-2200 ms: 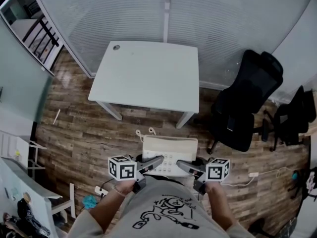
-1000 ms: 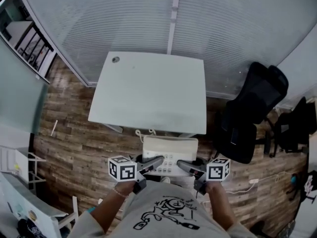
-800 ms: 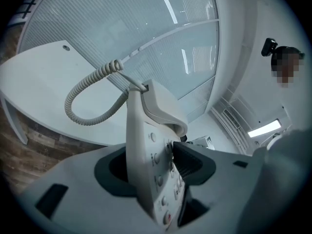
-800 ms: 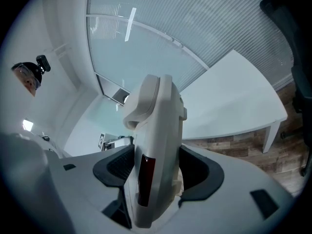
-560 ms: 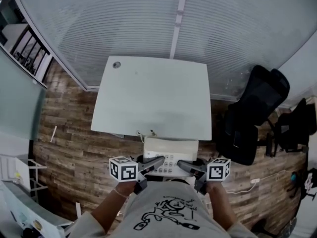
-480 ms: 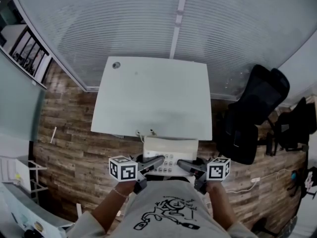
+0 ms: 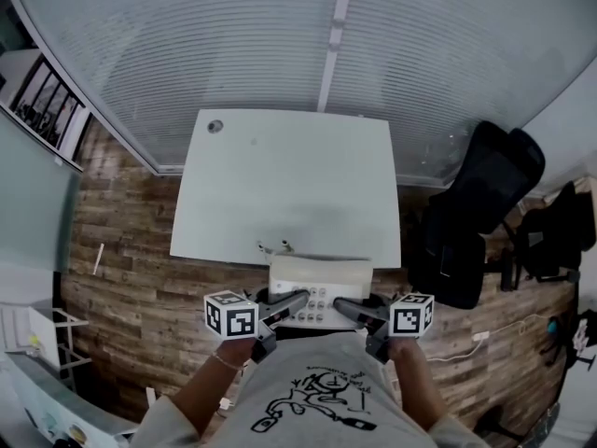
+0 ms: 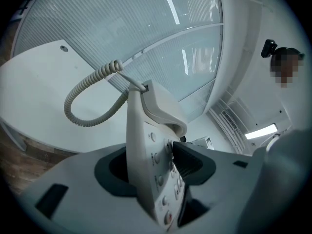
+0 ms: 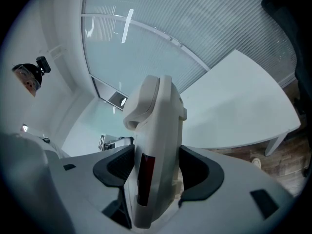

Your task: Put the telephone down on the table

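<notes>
Head view: the telephone [image 7: 320, 280] hangs level between the left gripper [image 7: 297, 301] and the right gripper [image 7: 341, 310], long axis crosswise, with its far edge just at the near edge of the table [image 7: 289, 185], which lies ahead.

Left gripper view: the jaws clamp the keypad side, and the coiled cord [image 8: 87, 104] dangles toward the tabletop.

Right gripper view: the jaws pinch the opposite side, with the tabletop ahead and below.

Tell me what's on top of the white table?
The table shows only a round grommet at its far left corner. The telephone, clamped by the left gripper and right gripper, covers part of the near edge.
</notes>
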